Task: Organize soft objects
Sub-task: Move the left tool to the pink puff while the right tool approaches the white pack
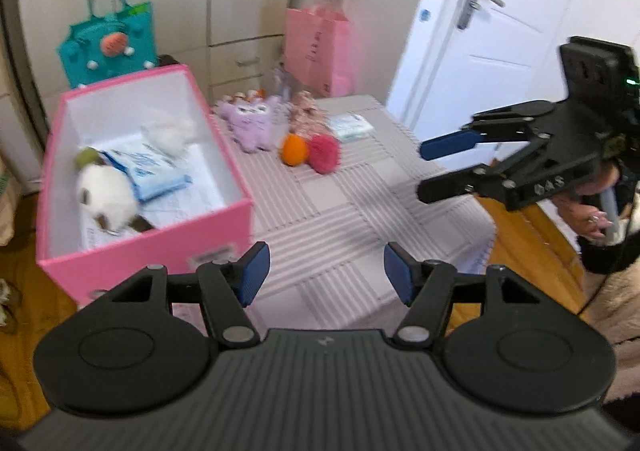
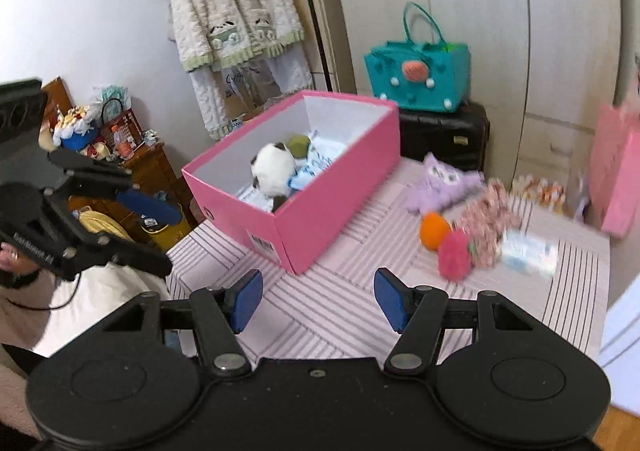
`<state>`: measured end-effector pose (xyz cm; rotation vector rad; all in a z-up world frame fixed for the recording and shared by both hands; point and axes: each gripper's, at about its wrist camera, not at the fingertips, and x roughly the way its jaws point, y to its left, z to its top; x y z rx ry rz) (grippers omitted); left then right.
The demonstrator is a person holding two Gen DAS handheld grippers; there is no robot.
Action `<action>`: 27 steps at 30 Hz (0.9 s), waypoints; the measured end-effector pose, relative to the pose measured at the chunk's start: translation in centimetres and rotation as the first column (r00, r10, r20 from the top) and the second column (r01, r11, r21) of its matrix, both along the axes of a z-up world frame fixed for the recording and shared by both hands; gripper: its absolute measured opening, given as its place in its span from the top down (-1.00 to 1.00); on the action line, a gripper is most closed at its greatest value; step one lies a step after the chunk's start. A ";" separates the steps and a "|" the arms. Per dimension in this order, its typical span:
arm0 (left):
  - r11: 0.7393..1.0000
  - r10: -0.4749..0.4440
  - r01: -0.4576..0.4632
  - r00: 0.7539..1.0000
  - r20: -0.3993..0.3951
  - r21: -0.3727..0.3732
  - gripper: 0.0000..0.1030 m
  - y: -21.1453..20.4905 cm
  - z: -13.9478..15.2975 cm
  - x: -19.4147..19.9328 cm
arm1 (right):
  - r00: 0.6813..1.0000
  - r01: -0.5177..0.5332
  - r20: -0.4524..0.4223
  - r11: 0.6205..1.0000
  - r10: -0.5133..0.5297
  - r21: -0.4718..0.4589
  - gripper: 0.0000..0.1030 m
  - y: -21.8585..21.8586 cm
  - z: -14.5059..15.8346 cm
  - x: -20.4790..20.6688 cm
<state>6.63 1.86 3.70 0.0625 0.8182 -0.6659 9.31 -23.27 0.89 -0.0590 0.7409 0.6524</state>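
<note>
Left wrist view looks over the left gripper [image 1: 326, 271], whose jaws stand apart with nothing between them, above a striped mat [image 1: 352, 211]. At its left a pink box [image 1: 160, 239] sits open on the mat. Inside lie a white and brown plush [image 1: 106, 195], a blue and white packet [image 1: 148, 171] and a white fluffy piece [image 1: 170, 131]. Beyond the box, toys remain on the mat: a purple plush [image 1: 252, 119], an orange ball [image 1: 295, 149] touching a pink pompom [image 1: 324, 153], a floral plush [image 1: 306, 113] and another packet [image 1: 350, 127]. The right gripper [image 1: 420, 169] hangs at the right edge, jaws spread and empty, held by a hand [image 1: 596, 211].

Right wrist view shows the same gripper's pads wide apart over bare mat, gripping nothing. The box stands ahead, the loose toys to its right, blurred. A teal bag [image 2: 418, 77] rests on a black case [image 2: 444, 135] behind. A pink bag [image 2: 616, 167] stands at the far right.
</note>
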 end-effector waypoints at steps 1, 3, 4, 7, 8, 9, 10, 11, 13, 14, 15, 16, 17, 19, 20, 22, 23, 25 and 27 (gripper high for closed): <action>1.000 -0.014 0.014 1.000 -0.008 -0.006 -0.21 -0.4 -0.3 -0.1 | 1.000 0.005 -0.009 1.000 -0.005 0.007 -0.30 -0.4 -0.4 0.0; 0.999 -0.038 0.037 0.999 -0.018 -0.010 -0.21 -1.2 -0.9 -0.2 | 1.000 0.017 -0.022 1.000 -0.016 0.017 -0.30 -1.4 -1.1 0.1; 0.999 -0.048 0.048 0.999 -0.024 -0.011 -0.21 -1.6 -1.2 -0.2 | 0.999 0.021 -0.026 0.999 -0.020 0.024 -0.31 -1.9 -1.5 0.0; 0.997 -0.077 0.076 0.996 -0.041 -0.015 -0.21 -2.9 -2.3 0.1 | 0.998 0.041 -0.049 0.998 -0.039 0.050 -0.31 -3.1 -2.5 0.3; 0.996 -0.085 0.084 0.995 -0.046 -0.025 -0.21 -3.4 -2.8 0.3 | 0.997 0.052 -0.059 0.997 -0.049 0.059 -0.31 -3.5 -2.9 0.5; 0.995 -0.094 0.093 0.994 -0.047 -0.034 -0.21 -3.7 -3.1 0.5 | 0.996 0.057 -0.073 0.996 -0.053 0.066 -0.31 -3.8 -3.3 0.7; 0.994 -0.104 0.101 0.993 -0.049 -0.045 -0.21 -4.1 -3.6 0.7 | 0.995 0.059 -0.085 0.996 -0.054 0.064 -0.31 -4.0 -3.7 1.0; 0.993 -0.108 0.105 0.993 -0.051 -0.056 -0.21 -4.4 -4.0 0.9 | 0.994 0.068 -0.095 0.996 -0.062 0.055 -0.31 -4.2 -4.0 1.3; 0.990 -0.124 0.119 0.991 -0.057 -0.079 -0.21 -5.3 -4.9 1.5 | 0.992 0.077 -0.100 0.996 -0.072 0.045 -0.31 -4.7 -4.5 1.7; 0.988 -0.130 0.124 0.989 -0.063 -0.094 -0.21 -5.8 -5.3 2.0 | 0.992 0.081 -0.103 0.996 -0.076 0.045 -0.31 -5.0 -4.7 1.9; 0.986 -0.140 0.133 0.988 -0.066 -0.101 -0.21 -6.2 -5.7 2.3 | 0.991 0.087 -0.108 0.995 -0.081 0.050 -0.31 -5.4 -5.0 2.3; 0.985 -0.146 0.138 0.987 -0.067 -0.107 -0.21 -6.6 -6.0 2.6 | 0.990 0.095 -0.112 0.994 -0.088 0.054 -0.31 -5.7 -5.2 2.5; 0.984 -0.149 0.142 0.987 -0.065 -0.110 -0.21 -7.0 -6.4 3.0 | 0.988 0.118 -0.111 0.991 -0.111 0.059 -0.31 -6.0 -5.3 2.8; 0.983 -0.151 0.144 0.987 -0.052 -0.111 -0.21 -7.6 -7.1 3.6 | 0.984 0.152 -0.105 0.987 -0.146 0.053 -0.32 -6.4 -5.5 3.0; 0.984 -0.147 0.141 0.988 -0.044 -0.110 -0.21 -7.9 -7.5 4.0 | 0.982 0.167 -0.094 0.985 -0.162 0.049 -0.32 -6.6 -5.6 3.1; 0.985 -0.135 0.130 0.990 -0.036 -0.114 -0.21 -8.5 -8.3 4.9 | 0.979 0.191 -0.077 0.981 -0.187 0.046 -0.37 -6.9 -5.9 3.3; 0.985 -0.127 0.122 0.991 -0.037 -0.122 -0.21 -8.7 -8.7 5.3 | 0.978 0.200 -0.071 0.979 -0.196 0.047 -0.37 -7.0 -6.0 3.5; 0.984 -0.115 0.108 0.992 -0.044 -0.141 -0.21 -9.2 -9.3 6.1 | 0.975 0.215 -0.059 0.975 -0.212 0.052 -0.39 -7.2 -6.5 4.0; 0.983 -0.099 0.089 0.994 -0.051 -0.160 -0.24 -9.7 -9.9 7.0 | 0.973 0.229 -0.041 0.972 -0.227 0.051 -0.41 -7.4 -6.7 4.6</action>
